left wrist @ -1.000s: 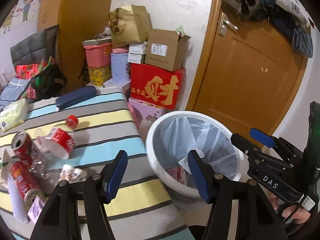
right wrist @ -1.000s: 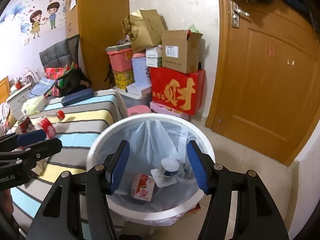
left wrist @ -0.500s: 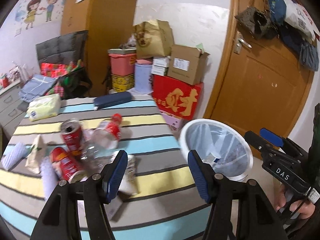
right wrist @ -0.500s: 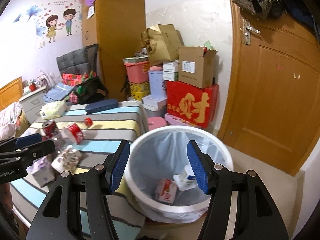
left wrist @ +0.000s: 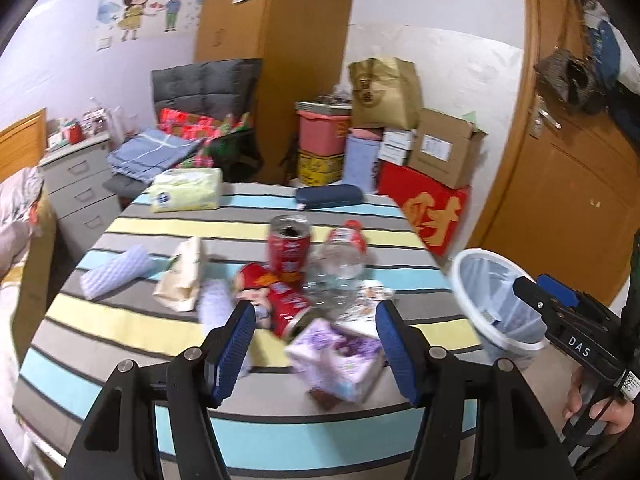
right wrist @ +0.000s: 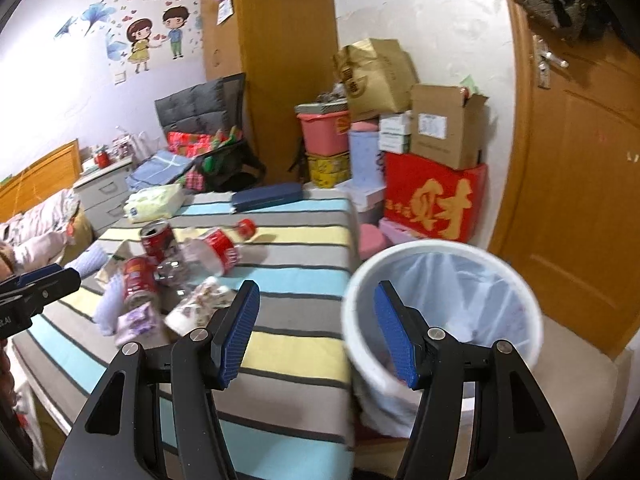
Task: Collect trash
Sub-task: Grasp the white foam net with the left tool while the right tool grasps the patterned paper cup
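Trash lies in a heap on the striped table (left wrist: 120,328): an upright red can (left wrist: 289,243), a second red can (left wrist: 280,304) on its side, a clear plastic bottle (left wrist: 340,260) with a red label, a purple carton (left wrist: 340,356), a crumpled beige bag (left wrist: 182,276) and a lilac sponge roll (left wrist: 116,270). My left gripper (left wrist: 314,354) hangs open over the purple carton with nothing in it. My right gripper (right wrist: 316,334) is open and empty between the table edge and the white lined trash bin (right wrist: 444,304). The bin (left wrist: 496,300) stands on the floor right of the table.
A tissue pack (left wrist: 186,190) and a navy case (left wrist: 330,196) lie at the table's far side. Stacked boxes (left wrist: 424,204) and a wooden door (right wrist: 580,200) stand behind the bin. A drawer unit (left wrist: 78,196) and a bed are to the left.
Both grippers swung left from over the bin toward the table. The left one now faces the trash heap; the right one has the bin rim to its right. Both stayed open.
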`<state>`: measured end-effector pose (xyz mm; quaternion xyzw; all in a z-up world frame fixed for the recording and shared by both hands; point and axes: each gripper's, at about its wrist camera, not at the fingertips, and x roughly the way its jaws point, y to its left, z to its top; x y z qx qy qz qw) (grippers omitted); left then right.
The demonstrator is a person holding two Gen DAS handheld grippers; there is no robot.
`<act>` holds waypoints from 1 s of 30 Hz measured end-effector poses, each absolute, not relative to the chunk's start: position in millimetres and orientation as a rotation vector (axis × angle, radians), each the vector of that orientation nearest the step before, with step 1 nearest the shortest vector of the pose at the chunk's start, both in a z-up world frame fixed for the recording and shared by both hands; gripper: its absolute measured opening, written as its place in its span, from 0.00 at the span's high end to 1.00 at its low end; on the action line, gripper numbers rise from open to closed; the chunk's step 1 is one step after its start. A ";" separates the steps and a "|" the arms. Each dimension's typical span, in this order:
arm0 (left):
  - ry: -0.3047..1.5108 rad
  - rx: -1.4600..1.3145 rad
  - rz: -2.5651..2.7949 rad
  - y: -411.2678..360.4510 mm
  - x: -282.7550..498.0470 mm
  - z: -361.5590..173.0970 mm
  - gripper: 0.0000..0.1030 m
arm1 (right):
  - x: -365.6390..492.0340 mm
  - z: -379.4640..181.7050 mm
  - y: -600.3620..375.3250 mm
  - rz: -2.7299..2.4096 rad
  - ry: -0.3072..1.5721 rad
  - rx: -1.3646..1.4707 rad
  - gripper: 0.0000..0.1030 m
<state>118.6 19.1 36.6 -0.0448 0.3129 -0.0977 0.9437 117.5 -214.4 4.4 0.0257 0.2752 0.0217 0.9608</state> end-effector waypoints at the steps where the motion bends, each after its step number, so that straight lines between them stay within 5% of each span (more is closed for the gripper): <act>1: 0.641 -0.098 -0.187 26.3 119.0 35.7 0.39 | 118.9 3.1 -209.8 0.050 0.566 0.050 0.41; 30: 0.823 -0.213 -0.111 94.8 178.7 -36.8 0.39 | 180.6 -37.4 -144.2 0.191 0.828 0.081 0.41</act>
